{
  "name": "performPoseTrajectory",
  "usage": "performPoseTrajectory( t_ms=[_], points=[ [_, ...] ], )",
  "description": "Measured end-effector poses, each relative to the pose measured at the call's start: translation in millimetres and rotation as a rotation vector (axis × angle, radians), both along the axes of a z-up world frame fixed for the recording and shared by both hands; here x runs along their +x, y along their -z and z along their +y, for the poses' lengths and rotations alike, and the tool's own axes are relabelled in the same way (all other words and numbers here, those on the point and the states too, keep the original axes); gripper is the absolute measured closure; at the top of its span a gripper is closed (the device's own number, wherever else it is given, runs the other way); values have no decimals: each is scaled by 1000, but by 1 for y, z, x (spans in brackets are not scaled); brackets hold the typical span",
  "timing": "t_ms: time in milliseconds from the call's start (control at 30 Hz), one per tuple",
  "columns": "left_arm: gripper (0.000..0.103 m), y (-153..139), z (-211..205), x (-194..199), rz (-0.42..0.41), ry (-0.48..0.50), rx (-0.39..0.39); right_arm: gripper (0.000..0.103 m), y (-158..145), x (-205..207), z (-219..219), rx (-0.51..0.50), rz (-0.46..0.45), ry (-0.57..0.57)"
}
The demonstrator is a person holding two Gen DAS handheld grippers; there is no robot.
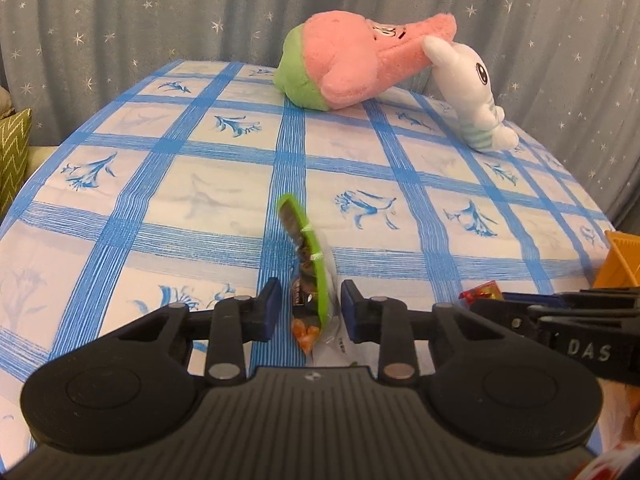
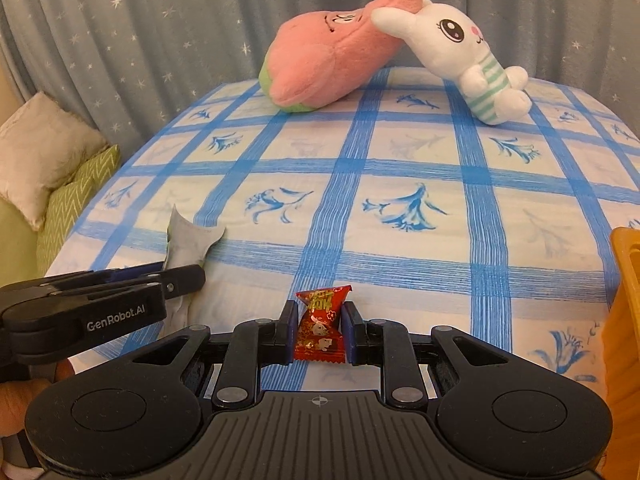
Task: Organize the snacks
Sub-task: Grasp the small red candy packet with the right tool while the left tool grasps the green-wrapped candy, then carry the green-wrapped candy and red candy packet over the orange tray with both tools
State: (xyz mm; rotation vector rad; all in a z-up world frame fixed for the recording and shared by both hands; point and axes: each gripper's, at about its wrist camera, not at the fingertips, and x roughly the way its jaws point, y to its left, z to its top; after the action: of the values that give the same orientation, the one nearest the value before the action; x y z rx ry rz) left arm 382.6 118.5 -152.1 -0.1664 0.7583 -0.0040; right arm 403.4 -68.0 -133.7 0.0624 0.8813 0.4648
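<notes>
My left gripper [image 1: 307, 306] has its jaws apart around a green-edged snack packet [image 1: 310, 276] that stands on edge between them; gaps show on both sides of it. The packet's grey back shows in the right wrist view [image 2: 188, 244], beside the left gripper [image 2: 176, 280]. My right gripper [image 2: 319, 330] is shut on a small red candy packet [image 2: 321, 328], held just above the blue-checked tablecloth [image 2: 400, 200]. The red candy also shows in the left wrist view [image 1: 482, 293], next to the right gripper's fingers [image 1: 560, 304].
An orange basket [image 2: 626, 300] stands at the right edge; it also shows in the left wrist view [image 1: 620, 264]. A pink plush [image 2: 332, 52] and a white bunny plush [image 2: 468, 56] lie at the table's far side. Cushions [image 2: 60, 184] sit to the left.
</notes>
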Motion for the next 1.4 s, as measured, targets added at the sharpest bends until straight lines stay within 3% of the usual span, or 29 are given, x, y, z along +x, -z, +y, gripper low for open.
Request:
performPoseTrajectory(
  t_ms=[100, 433, 967, 1400],
  points=[
    [80, 0, -4, -2, 2, 6, 25, 80, -1, 1, -2, 8, 2, 14],
    [81, -14, -14, -41, 20, 21, 28, 80, -18, -31, -5, 9, -38, 8],
    [82, -61, -54, -178, 7, -25, -71, 80, -51, -152, -46, -13, -92, 46],
    [82, -107, -90, -262, -30, -22, -33, 80, -94, -242, -93, 17, -129, 113]
  ],
)
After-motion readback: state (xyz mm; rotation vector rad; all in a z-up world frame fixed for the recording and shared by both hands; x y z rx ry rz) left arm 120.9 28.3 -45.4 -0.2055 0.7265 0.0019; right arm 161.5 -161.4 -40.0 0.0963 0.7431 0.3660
